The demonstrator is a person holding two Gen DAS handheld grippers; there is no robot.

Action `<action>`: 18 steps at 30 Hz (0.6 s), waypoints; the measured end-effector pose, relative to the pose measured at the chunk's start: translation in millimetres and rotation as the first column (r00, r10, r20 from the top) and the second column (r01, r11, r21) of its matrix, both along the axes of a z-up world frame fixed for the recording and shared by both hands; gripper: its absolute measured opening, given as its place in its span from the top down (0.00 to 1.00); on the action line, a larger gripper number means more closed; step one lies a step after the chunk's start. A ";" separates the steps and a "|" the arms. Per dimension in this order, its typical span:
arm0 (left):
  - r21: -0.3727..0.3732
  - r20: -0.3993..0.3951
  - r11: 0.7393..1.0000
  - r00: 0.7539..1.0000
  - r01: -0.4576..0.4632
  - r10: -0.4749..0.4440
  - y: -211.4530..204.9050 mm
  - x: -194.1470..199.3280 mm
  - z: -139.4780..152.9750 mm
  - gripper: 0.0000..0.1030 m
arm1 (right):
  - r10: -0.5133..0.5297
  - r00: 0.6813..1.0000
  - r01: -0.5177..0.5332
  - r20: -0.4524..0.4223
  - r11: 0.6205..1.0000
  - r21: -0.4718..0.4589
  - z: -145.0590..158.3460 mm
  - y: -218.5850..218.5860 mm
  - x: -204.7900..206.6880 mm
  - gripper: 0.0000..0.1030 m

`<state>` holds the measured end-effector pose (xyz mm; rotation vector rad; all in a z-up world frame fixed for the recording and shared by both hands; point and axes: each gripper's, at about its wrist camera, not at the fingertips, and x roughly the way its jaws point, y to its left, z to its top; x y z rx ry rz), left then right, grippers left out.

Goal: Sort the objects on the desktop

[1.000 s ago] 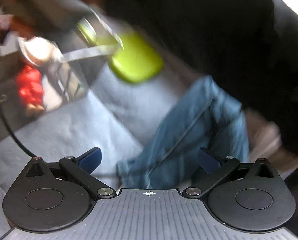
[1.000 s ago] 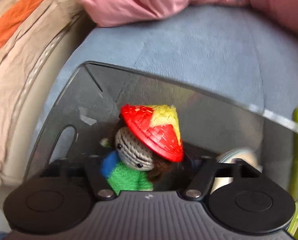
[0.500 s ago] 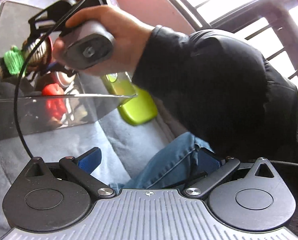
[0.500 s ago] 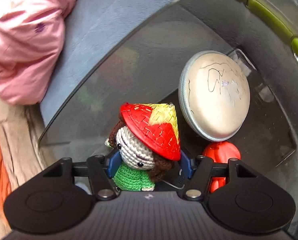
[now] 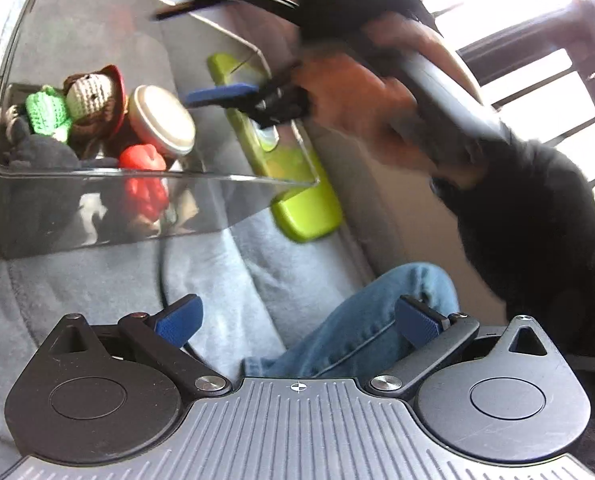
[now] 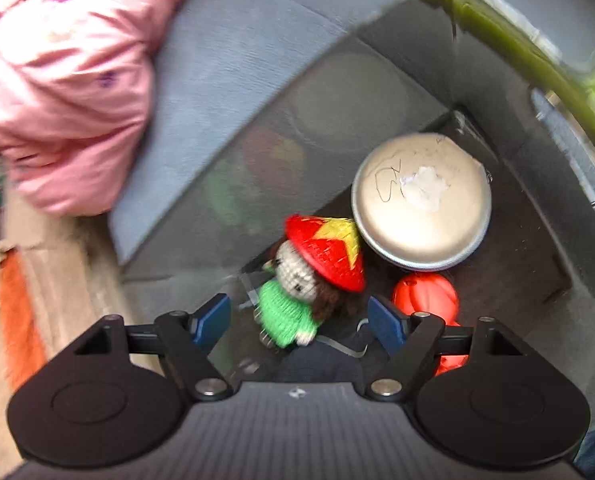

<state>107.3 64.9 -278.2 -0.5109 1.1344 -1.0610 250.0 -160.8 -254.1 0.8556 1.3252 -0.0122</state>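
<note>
Right tongs [image 6: 299,326] just opened, doll [image 6: 297,292] loose between pads in the bin [image 5: 109,204]; left tongs [image 5: 297,322] wide, empty. We could snag the doll withdrawing.

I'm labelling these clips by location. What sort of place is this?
Probably a living room or bedroom at home, not a desk: the clear storage box sits on a blue-grey upholstered cushion, pink clothing is heaped beside it, and a barred window is behind.
</note>
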 end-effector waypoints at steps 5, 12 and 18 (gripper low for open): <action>-0.259 -0.072 0.948 0.983 -0.185 0.172 63.2 19.0 3.5 0.00 | 0.126 0.955 -0.144 0.268 0.988 0.048 33.3 -49.0 -17.8 0.25; -0.040 -0.043 0.866 0.867 -0.499 0.497 109.2 63.4 1.9 0.00 | 0.253 0.753 -0.129 0.607 0.962 -0.240 51.1 -120.8 -75.8 0.18; 0.157 -0.136 0.853 0.844 -0.498 0.518 120.4 117.2 -6.4 0.00 | 0.216 0.762 -0.142 0.610 0.975 -0.168 37.0 -167.7 -68.2 0.18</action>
